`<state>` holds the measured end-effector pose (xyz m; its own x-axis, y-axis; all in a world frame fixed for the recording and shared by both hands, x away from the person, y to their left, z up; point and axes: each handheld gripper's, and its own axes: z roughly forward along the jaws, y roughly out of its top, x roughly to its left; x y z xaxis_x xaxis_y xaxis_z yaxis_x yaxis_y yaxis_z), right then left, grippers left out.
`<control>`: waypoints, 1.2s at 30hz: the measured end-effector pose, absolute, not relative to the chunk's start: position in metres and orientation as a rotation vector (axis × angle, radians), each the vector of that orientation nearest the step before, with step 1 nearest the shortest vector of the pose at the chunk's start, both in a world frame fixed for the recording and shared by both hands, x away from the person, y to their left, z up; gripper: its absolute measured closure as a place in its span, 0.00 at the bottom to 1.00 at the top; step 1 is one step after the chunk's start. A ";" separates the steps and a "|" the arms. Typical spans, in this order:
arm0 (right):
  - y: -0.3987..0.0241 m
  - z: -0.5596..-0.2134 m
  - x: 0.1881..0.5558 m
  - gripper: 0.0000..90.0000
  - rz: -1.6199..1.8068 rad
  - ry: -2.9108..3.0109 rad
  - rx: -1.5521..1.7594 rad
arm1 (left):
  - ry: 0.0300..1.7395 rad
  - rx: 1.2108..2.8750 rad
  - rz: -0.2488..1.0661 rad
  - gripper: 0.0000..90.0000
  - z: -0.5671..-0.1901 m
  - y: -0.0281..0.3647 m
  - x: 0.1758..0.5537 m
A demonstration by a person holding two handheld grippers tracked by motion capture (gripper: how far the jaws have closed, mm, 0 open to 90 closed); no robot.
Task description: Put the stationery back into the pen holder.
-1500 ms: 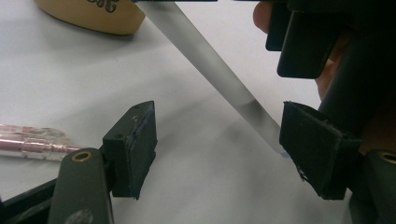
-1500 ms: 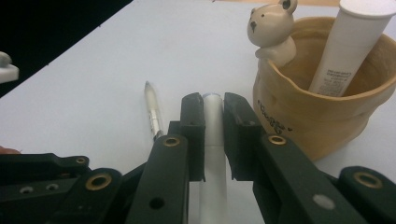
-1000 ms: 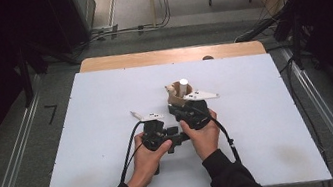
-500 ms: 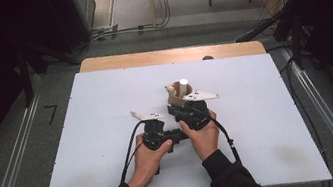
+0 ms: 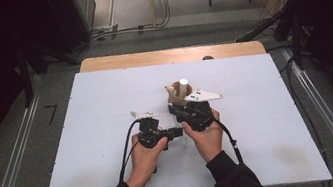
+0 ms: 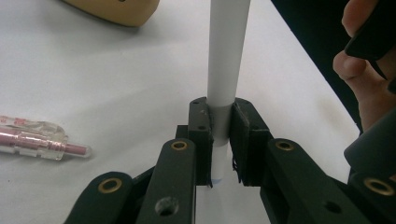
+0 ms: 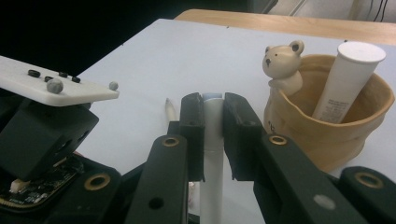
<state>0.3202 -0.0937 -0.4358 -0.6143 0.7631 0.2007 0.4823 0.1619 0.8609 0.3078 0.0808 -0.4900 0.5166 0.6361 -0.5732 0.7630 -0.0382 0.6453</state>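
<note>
High view: both hands meet near the middle of the white worktop [image 5: 85, 136], the left gripper [image 5: 153, 135] at about 8 o'clock from the bear-trimmed pen cup [image 5: 180, 94], the right gripper [image 5: 189, 112] just below the cup.

Left gripper view: the jaws have just been closing and now clamp one end of a white pen [image 6: 226, 70], which runs toward 12 o'clock. A pink-cored clear cap [image 6: 37, 139] lies at 9 o'clock.

Right gripper view: these jaws pinch the pen's other end [image 7: 211, 116]. This looks like uncapping; next, a straight pull apart along the barrel.
</note>
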 end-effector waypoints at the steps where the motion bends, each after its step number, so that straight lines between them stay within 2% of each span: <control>1: -0.094 -0.435 0.319 0.84 1.434 2.163 1.197 | 1.184 1.731 -0.154 0.88 -0.489 0.081 0.307; 10: -0.110 -0.432 0.316 0.79 1.393 2.172 1.190 | 1.204 1.687 -0.089 0.88 -0.484 0.094 0.311; 17: -0.124 -0.442 0.312 0.74 1.367 2.168 1.189 | 1.211 1.646 -0.035 0.88 -0.480 0.103 0.314; 26: -0.140 -0.462 0.310 0.59 1.280 2.227 1.201 | 1.197 1.615 0.022 0.88 -0.466 0.108 0.319; 36: -0.146 -0.484 0.306 0.47 1.214 2.285 1.227 | 1.188 1.582 0.058 0.88 -0.451 0.107 0.337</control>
